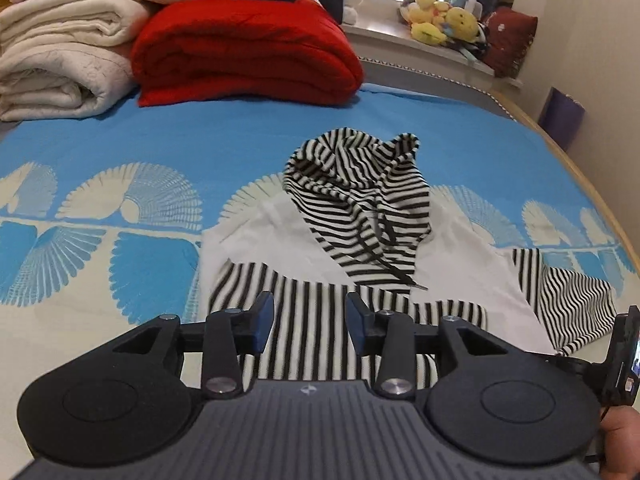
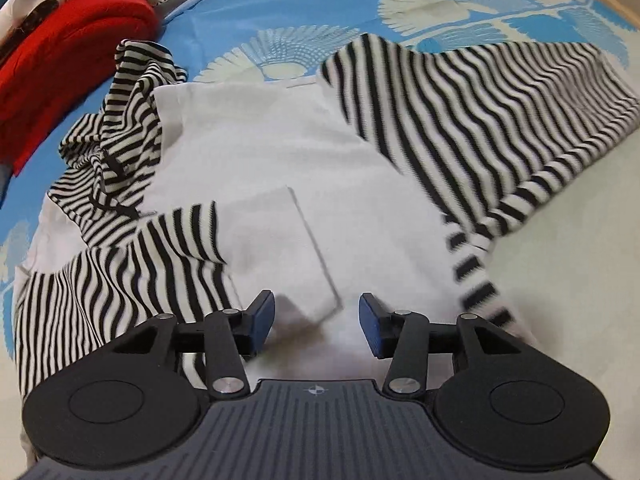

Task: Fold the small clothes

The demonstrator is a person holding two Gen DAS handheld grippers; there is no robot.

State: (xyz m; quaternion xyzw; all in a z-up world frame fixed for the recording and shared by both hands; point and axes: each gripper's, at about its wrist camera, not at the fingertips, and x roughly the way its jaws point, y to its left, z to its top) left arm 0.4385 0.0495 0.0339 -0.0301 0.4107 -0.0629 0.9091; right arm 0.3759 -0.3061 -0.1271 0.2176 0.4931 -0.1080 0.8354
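A small white hoodie (image 1: pixel 288 236) with black-and-white striped hood (image 1: pixel 356 184) and sleeves lies on the blue bedspread. One striped sleeve (image 1: pixel 308 320) is folded across the body; my left gripper (image 1: pixel 310 322) is open just above it. In the right wrist view the white body (image 2: pixel 280 152) with a front pocket (image 2: pixel 296 248) lies ahead. My right gripper (image 2: pixel 317 320) is open over the lower hem. The other striped sleeve (image 2: pixel 472 112) stretches out to the right, blurred. The hood (image 2: pixel 116 120) is bunched at the left.
A folded red blanket (image 1: pixel 248 52) and stacked white quilts (image 1: pixel 60 56) sit at the head of the bed (image 1: pixel 120 152). Plush toys (image 1: pixel 444 20) line the windowsill. A purple bag (image 1: pixel 560 116) stands by the wall. The bed's wooden edge (image 1: pixel 592 184) runs along the right.
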